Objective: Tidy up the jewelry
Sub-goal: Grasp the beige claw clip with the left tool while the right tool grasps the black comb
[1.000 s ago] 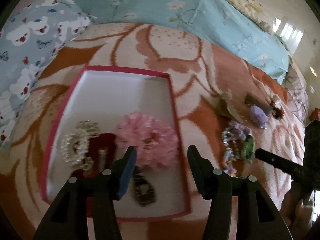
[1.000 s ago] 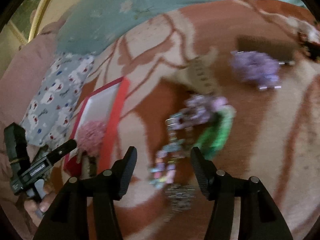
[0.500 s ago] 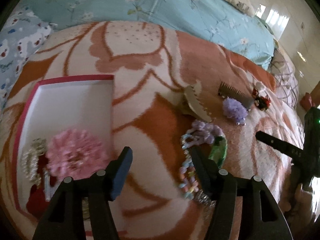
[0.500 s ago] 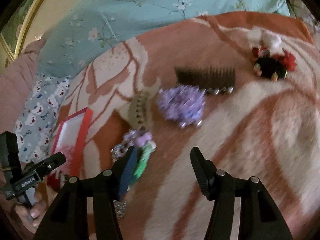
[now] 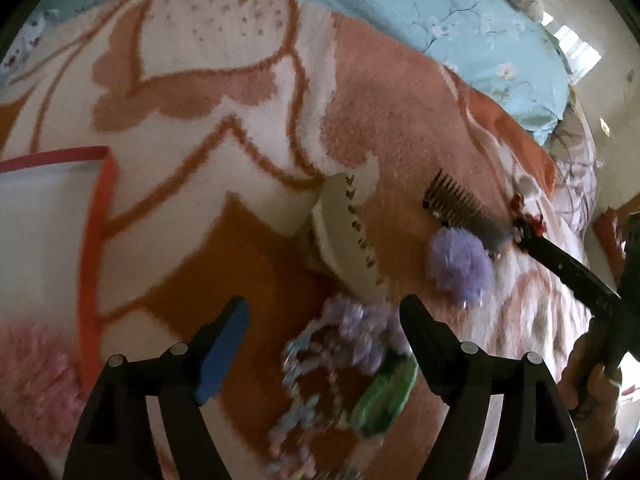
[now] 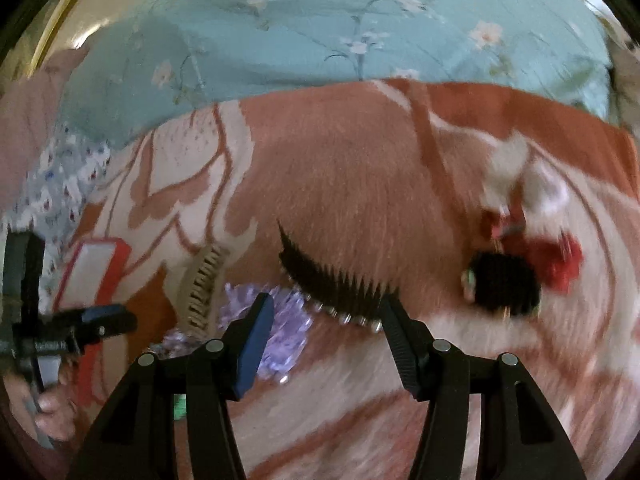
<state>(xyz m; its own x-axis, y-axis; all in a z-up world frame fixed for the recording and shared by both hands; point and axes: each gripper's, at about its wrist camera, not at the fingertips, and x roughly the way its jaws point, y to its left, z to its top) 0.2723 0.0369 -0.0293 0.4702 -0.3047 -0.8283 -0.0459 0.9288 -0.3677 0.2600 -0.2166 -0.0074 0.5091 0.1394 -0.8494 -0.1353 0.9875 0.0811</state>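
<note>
The step in hand looks like reaching for the next piece. Nearest, the left gripper (image 5: 324, 336) hangs empty over the beaded bracelets (image 5: 340, 380), its jaws opening, the tangle below and between them but untouched. Next it must drop and close on that heap, blurred here. Beyond the bracelets lies the cream claw clip (image 5: 348, 236), long axis running away from them, teeth toward the dark comb (image 5: 460, 206). The red box (image 5: 96, 240) sits well left of the bracelets. The right gripper (image 6: 326, 320), half open and empty, hovers before the comb (image 6: 340, 280), which lies crosswise, teeth pointing away.
</note>
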